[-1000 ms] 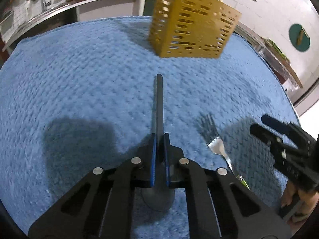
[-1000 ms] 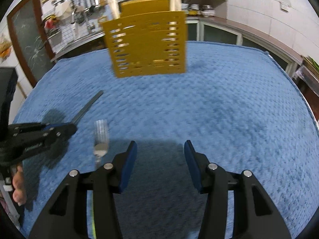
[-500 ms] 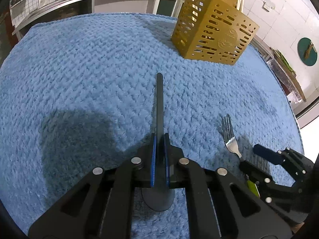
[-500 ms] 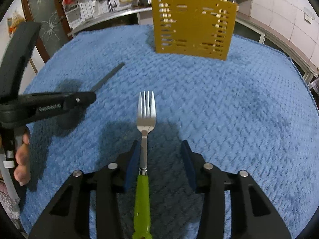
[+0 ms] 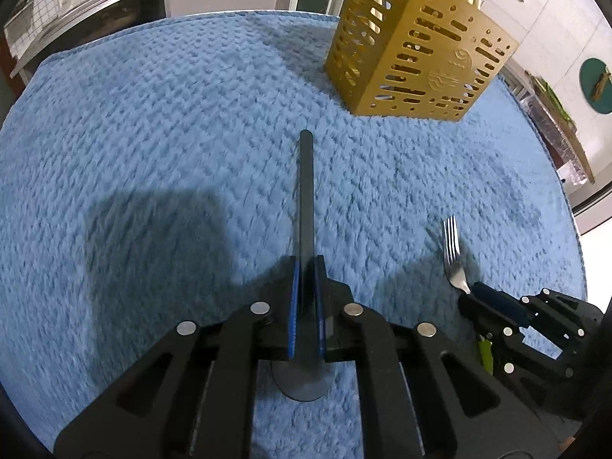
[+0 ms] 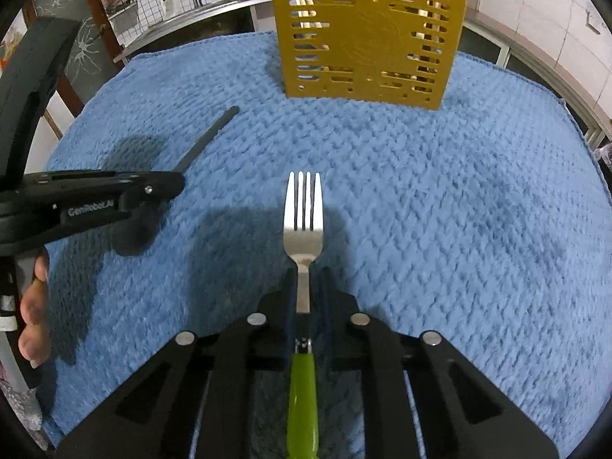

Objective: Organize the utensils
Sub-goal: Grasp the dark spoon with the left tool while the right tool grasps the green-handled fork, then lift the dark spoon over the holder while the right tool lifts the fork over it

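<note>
The right gripper (image 6: pixel 305 279) has just closed on the green-handled fork (image 6: pixel 303 214), the left gripper (image 5: pixel 306 267) clenches a dark spoon (image 5: pixel 306 191), and the yellow caddy (image 6: pixel 369 38) stands at twelve o'clock.

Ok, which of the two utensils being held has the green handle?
The fork in the right gripper, steel tines over a lime-green handle. The left gripper holds an all-dark-grey spoon.
</note>
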Demonstrator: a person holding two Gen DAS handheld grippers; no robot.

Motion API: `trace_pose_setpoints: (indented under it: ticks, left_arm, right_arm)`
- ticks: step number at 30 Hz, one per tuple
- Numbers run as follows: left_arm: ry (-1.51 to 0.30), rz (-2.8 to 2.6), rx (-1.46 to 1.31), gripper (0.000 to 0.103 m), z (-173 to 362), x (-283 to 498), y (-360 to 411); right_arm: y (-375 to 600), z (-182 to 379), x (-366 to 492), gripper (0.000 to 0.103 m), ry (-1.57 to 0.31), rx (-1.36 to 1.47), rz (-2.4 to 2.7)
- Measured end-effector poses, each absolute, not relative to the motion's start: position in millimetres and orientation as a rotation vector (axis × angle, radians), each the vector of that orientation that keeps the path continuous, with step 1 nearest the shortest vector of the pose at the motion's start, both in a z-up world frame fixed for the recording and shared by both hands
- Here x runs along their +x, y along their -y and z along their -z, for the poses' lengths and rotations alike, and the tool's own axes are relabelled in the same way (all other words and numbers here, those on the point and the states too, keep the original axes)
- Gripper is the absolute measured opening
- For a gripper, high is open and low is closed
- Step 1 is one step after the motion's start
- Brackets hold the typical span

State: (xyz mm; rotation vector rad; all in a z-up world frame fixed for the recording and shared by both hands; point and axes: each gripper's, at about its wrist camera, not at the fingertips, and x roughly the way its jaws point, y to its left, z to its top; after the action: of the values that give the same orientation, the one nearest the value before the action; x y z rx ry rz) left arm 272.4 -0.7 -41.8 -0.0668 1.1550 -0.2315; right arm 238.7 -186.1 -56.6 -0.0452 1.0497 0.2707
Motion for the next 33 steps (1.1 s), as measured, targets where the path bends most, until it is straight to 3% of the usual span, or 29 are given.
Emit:
trace_pose_setpoints:
  ticks: [11,21,33]
  left_arm:
    - [-1.145,0.275,-0.155,0.006,37,292,-3]
    - [-0.832,0.318,-0.177,0.006,-4,262,-4]
    - [-0.536,0.402,-0.193,0.006,-69,248,16]
  right_arm:
    - [207,45,257,0.006,-1.023,0.023,-0.26]
    - [260,10,256,0.006,-0.794,0.206,-0.252]
    - [283,-51,269,0.006,-0.584,0.189,-0.228]
